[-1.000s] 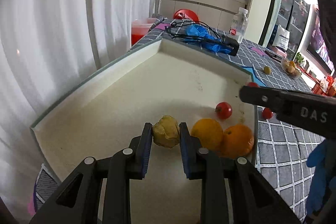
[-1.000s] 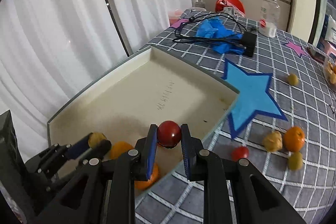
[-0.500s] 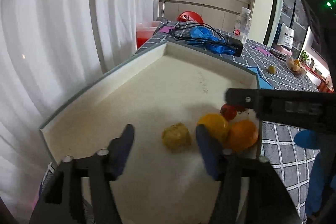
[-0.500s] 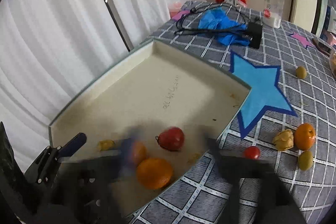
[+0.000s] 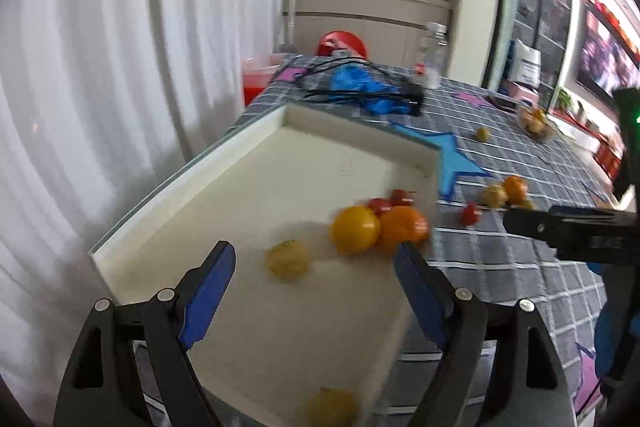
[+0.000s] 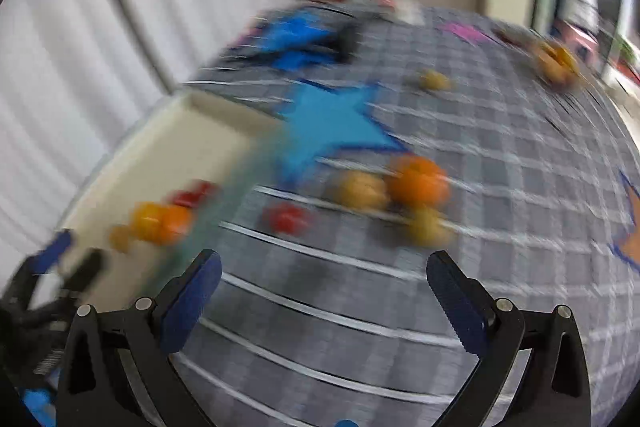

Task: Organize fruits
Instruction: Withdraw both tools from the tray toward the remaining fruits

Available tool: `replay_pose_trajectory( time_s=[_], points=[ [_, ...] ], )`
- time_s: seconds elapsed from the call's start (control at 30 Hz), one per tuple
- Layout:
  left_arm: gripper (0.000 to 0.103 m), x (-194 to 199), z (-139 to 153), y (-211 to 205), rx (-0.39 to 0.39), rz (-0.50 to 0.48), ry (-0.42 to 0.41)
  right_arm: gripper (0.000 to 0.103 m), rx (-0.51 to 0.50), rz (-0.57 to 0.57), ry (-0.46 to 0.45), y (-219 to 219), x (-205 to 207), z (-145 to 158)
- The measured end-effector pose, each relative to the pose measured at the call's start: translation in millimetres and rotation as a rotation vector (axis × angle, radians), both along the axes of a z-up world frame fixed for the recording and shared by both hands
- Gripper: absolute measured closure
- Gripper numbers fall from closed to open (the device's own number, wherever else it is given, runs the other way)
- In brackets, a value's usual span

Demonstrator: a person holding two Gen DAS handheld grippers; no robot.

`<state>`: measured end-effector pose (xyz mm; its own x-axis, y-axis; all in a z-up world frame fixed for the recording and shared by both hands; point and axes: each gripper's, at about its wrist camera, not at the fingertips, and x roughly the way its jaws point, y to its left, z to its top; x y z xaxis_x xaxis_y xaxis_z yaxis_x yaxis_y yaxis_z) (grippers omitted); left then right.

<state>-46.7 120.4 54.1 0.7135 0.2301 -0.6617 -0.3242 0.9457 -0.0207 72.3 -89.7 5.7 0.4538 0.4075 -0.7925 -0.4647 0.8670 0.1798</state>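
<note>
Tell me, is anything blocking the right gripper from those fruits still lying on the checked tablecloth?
Nothing visible. Only bare tablecloth lies between the right gripper, whose empty jaws are opening, and the loose fruits.

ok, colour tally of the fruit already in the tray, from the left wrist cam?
Red tomatoes: 2
Orange fruits: 2
Yellow lumpy fruits: 2, the near one is blurred
Total in the tray: 6
</note>
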Motion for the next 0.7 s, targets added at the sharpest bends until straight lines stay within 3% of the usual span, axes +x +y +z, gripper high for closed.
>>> replay_pose_trajectory(
  time_s=[0.17,0.33,0.47,0.7],
  points=[
    [0.018,12.6,4.1,-45.6,0.003,-0.131,0.037,0.0,-0.106,-0.19,0.001,-74.4,15.3,-20.8],
    [0.018,37.1,-3.8,-92.4,0.013,-0.234,0.107,0.0,-0.149,-0.269,0.019,-124.5,23.5,-38.1],
    [0.018,62.4,-8.3,-119.7,0.047,-0.272,0.149,0.0,-0.139,-0.268,-0.062,-135.8,13.8,-39.0],
    [0.021,115.5,-15.3,-145.3,0.162,-0.326,0.214,0.0,-0.138,-0.266,-0.066,-133.0,13.9,-38.5]
  ],
)
